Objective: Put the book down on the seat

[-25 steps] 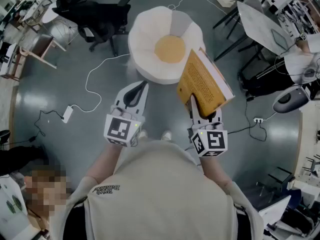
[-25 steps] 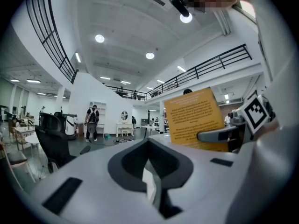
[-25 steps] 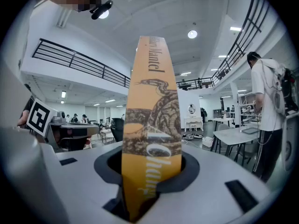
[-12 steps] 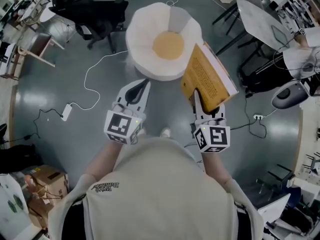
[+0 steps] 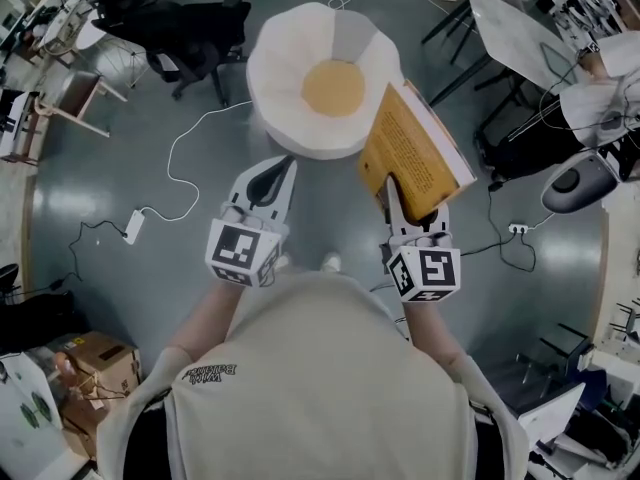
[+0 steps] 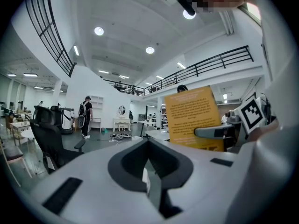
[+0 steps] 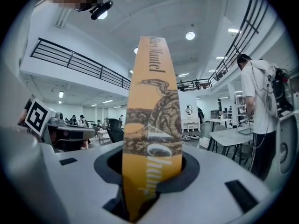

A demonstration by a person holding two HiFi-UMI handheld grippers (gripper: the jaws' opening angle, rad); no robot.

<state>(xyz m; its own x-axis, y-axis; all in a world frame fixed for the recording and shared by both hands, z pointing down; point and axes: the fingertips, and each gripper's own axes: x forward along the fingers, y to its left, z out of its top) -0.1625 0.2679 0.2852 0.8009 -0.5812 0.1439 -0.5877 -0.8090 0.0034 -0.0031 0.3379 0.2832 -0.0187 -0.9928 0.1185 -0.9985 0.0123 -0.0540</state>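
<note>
So the seat (image 5: 285, 98) is this round white petal cushion thing with an orange middle, sitting on the grey floor (image 5: 330, 223) straight ahead of the person. Lots of clutter around it: a black office chair (image 5: 190, 30) just off its left side, a wooden chair (image 5: 75, 93) further left, a corded adapter (image 5: 133, 226) lying on the floor down-left of the seat, and a tilted white table (image 5: 520, 33) with dark legs close on the right. A power strip (image 5: 517, 229) with black leads lies on the floor by the right side, and there's a cardboard box (image 5: 85, 353) at the near left corner of the head view. The book (image 5: 415, 148) is up in the air, not on the seat. The right gripper (image 5: 398, 200) is clamped on its lower end, spine facing back along the jaws, and the book stands up tilted with its top leaning toward the seat's right rim. In the head view it overlaps that rim but I can't tell if it touches. The left gripper (image 5: 278, 173) has its jaws closed together with nothing in them, pointing at the seat's near rim, well apart from the book. Between that near rim and both grippers it's open floor. The tight side is the right, where the table legs stand near the book's outer edge.
</note>
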